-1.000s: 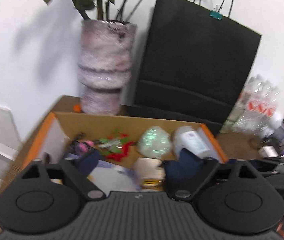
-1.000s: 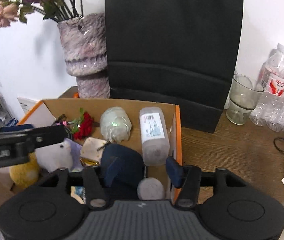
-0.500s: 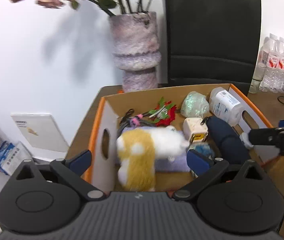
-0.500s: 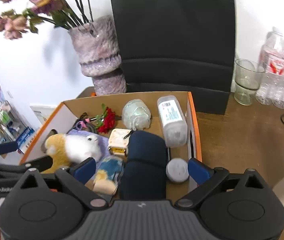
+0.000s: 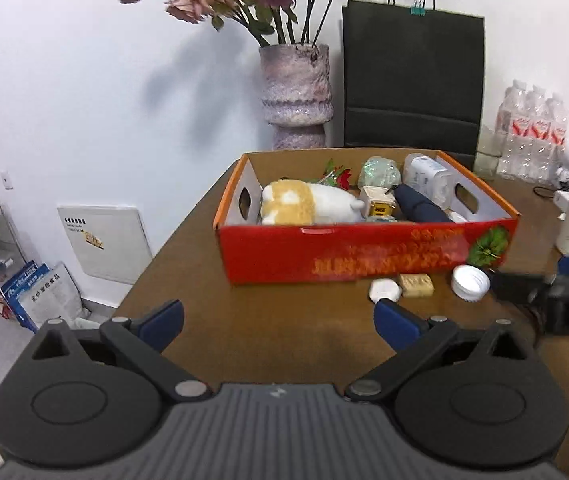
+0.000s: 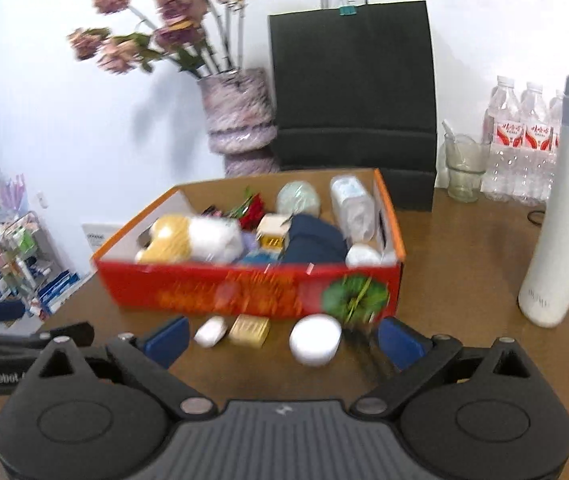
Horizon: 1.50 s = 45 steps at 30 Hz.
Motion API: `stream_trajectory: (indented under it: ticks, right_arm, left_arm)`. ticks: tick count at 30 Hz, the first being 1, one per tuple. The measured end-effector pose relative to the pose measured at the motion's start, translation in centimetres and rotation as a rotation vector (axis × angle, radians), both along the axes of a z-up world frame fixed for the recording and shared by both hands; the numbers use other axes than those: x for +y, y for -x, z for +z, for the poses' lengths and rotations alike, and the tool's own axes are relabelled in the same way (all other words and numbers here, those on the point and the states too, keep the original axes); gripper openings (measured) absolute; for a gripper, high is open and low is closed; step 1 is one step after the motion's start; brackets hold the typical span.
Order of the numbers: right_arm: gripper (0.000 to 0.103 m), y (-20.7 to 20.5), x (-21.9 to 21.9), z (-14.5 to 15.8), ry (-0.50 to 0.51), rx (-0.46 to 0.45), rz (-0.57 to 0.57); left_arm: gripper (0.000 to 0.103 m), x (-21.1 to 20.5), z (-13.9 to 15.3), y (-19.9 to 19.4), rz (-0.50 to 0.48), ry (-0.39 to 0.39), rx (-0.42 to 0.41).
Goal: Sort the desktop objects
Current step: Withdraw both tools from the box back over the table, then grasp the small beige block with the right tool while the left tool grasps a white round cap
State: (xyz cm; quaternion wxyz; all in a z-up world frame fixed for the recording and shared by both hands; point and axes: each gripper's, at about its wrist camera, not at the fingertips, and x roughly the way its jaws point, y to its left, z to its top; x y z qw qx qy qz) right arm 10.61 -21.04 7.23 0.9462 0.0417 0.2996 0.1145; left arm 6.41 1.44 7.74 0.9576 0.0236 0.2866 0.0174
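Behind the red cardboard box [image 5: 368, 254] a tall black paper bag [image 5: 412, 80] and a mottled purple vase [image 5: 295, 94] are standing. A smooth white flask [image 6: 556, 208] is rising to the box's right. Just in front of it a round white lid [image 6: 315, 340], a tan block [image 6: 250, 330] and a white pebble-shaped piece [image 6: 210, 332] are lying. You are holding your left gripper [image 5: 278, 322] and right gripper [image 6: 282, 338] wide, empty, tilting downward before the box.

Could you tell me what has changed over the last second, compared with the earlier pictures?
Both grippers have backed away from the red box: a second ago they were over its contents, and now its front wall and the small items before it show. The right gripper, then narrower around the dark blue item, stands open and empty, as does the left gripper. The box contents look unchanged.
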Motion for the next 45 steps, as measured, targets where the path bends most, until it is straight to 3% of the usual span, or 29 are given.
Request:
stream_trajectory:
  ticks: [7,13,25,30,35,38,43,45]
  right_arm:
    - [0.101,7.1,0.8,-2.3,0.007,-0.046,-0.019]
    - [0.101,12.1,0.8,-3.2,0.041,-0.044,-0.028]
    - [0.101,18.3,1.3,-4.4,0.045,-0.039,-0.036]
    - [0.1,17.7,1.3,-4.5,0.057,-0.043,-0.034]
    - [0.084,15.0,1.0,-3.3,0.062,-0.074,-0.028]
    - [0.07,11.7,0.8,-2.8,0.065,-0.081,-0.039]
    - [0.066,4.9,0.5,-2.3,0.041,-0.051,-0.046]
    - [0.065,2.8,0.7,-2.1,0.034,-0.058,-0.034]
  left_arm:
    - [0.103,0.4,-1.7,5.9,0.05,0.063,0.004]
    - [0.103,-0.4,-2.4,10.4,0.006,0.048,-0.001]
    - [0.103,-1.3,-4.2,14.1,-0.016,0.06,0.018]
    - [0.103,-0.8,-3.9,12.3,-0.048,0.113,0.038]
    - [0.102,-0.5,-2.9,7.2,-0.083,0.157,0.042]
    - [0.095,-0.8,-2.0,3.0,-0.131,0.177,0.044]
    - [0.084,-2.1,-0.7,-3.0,-0.217,0.152,0.02]
    - [0.074,-2.8,-1.2,-5.0,-0.265,0.141,0.018]
